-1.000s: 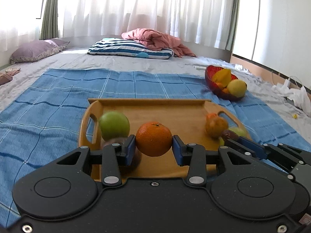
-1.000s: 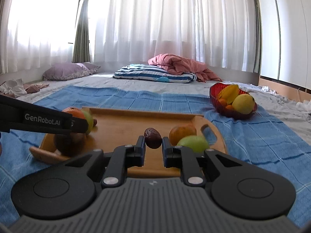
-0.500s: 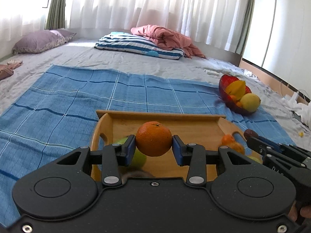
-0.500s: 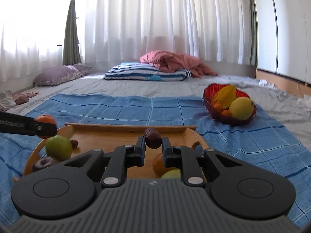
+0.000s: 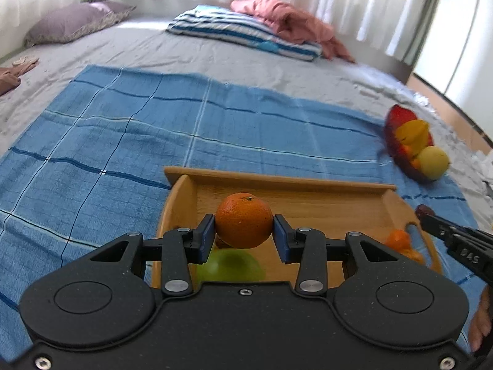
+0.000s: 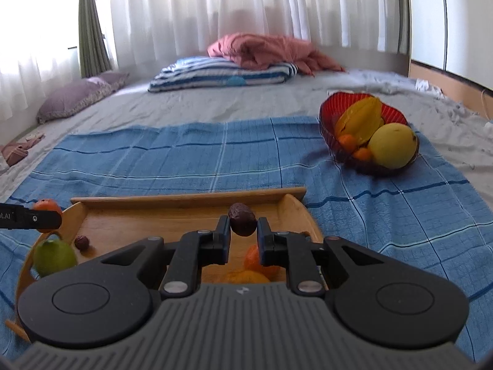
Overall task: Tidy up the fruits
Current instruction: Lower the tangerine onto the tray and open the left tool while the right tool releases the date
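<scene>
Holding fruit above the wooden tray (image 6: 185, 199): left gripper (image 5: 243, 234) clamps an orange (image 5: 244, 220), right gripper (image 6: 243, 234) a brown date (image 6: 242, 223). Red bowl (image 6: 331, 114) is part-filled; a green apple (image 6: 54, 256), a second date (image 6: 82, 242) and more oranges (image 6: 255, 259) await.

**Right gripper's got a date, fruit bowl off to the upper right**

Low center of the frame, the right gripper (image 6: 243, 234) is clamped on a dark wrinkly date (image 6: 242, 223), held above the wooden tray (image 6: 185, 199). On the tray: a green apple (image 6: 54, 256) at lower left, a second small date (image 6: 82, 242) just beside it, and oranges (image 6: 255, 262) partly hidden behind the fingers. The left gripper (image 6: 46, 215) pokes in from the left edge holding an orange (image 6: 46, 206). Red bowl (image 6: 391, 111) with starfruit (image 6: 359, 120) sits on the blue blanket (image 6: 185, 154)
</scene>
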Demonstrator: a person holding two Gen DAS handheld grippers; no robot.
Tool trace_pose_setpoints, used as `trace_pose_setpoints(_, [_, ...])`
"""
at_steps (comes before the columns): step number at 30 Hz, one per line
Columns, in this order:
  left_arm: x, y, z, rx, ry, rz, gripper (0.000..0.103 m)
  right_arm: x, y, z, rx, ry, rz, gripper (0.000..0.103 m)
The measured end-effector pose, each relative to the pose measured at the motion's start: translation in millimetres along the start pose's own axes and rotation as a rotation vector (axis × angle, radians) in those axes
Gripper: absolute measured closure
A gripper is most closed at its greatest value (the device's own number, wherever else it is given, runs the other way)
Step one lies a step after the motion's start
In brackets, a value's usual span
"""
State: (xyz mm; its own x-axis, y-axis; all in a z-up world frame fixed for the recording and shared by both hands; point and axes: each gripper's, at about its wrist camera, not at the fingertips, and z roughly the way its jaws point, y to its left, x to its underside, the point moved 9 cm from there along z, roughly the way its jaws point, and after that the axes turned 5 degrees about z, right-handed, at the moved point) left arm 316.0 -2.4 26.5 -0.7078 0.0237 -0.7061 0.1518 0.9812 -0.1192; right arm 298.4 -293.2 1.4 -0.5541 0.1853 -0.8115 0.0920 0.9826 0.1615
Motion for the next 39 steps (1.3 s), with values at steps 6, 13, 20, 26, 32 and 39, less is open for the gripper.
trace_pose_setpoints(6, [-6,10,31,-0.044,0.06,-0.007,0.065,-5,-4,28,0.008,0.09,0.006,0.082])
trace_pose_setpoints(13, [-10,16,59,-0.082,0.114,-0.021,0.065,-2,-7,58,0.031,0.181,0.008,0.082])
trace_pose_setpoints(20, [-6,17,75,-0.093,0.156,-0.01,0.065,4,-5,77,0.053,0.237,-0.019,0.082])
trace_pose_setpoints(26, [-3,14,81,-0.098,0.165,0.011,0.065,10,-4,85,0.061,0.268,-0.025,0.082])
trace_pose_setpoints(32, [-4,15,81,-0.095,0.165,-0.001,0.065,10,-6,87,0.062,0.28,-0.026,0.082])
trace_pose_setpoints(39, [-5,15,82,-0.096,0.166,-0.01,0.064,10,-5,88,0.062,0.284,-0.034,0.074])
